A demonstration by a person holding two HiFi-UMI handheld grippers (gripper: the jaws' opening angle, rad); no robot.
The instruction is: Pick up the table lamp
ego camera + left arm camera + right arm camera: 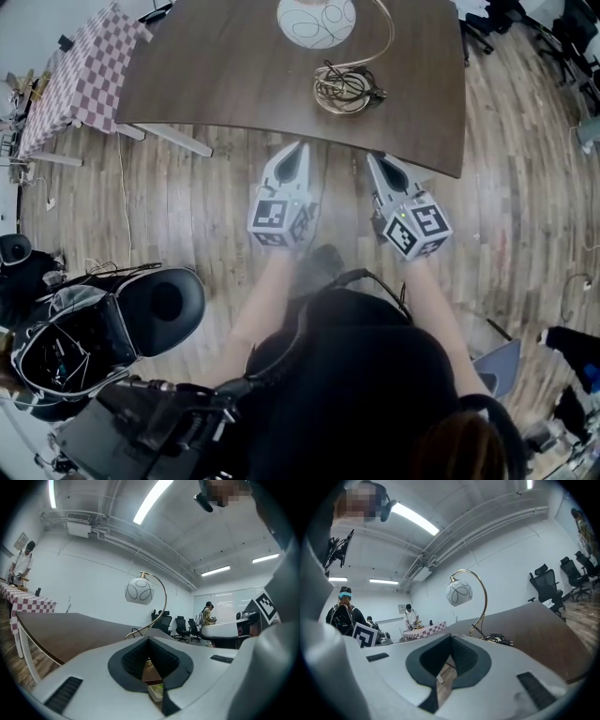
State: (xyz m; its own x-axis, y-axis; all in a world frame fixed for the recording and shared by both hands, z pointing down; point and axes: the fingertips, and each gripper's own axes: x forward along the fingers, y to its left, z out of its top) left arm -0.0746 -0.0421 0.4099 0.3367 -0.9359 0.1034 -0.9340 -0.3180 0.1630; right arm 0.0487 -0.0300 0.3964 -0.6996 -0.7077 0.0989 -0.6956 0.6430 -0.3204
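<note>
Currently held level, side by side, jaws closed, empty: left gripper [301, 147], right gripper [374, 157].
Ahead: table lamp [317, 21], round white globe, curved brass stem.

The head view looked steeply down on the table [234, 84]. Both gripper views looked level across it from near its edge; all shared the lamp [317, 21].

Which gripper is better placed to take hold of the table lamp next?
Right, narrowly. Both are shut and short of the table, but the right gripper lines up with the lamp's gold stem, which arcs over that side; the left gripper faces the globe shade. It would need to open first.
</note>
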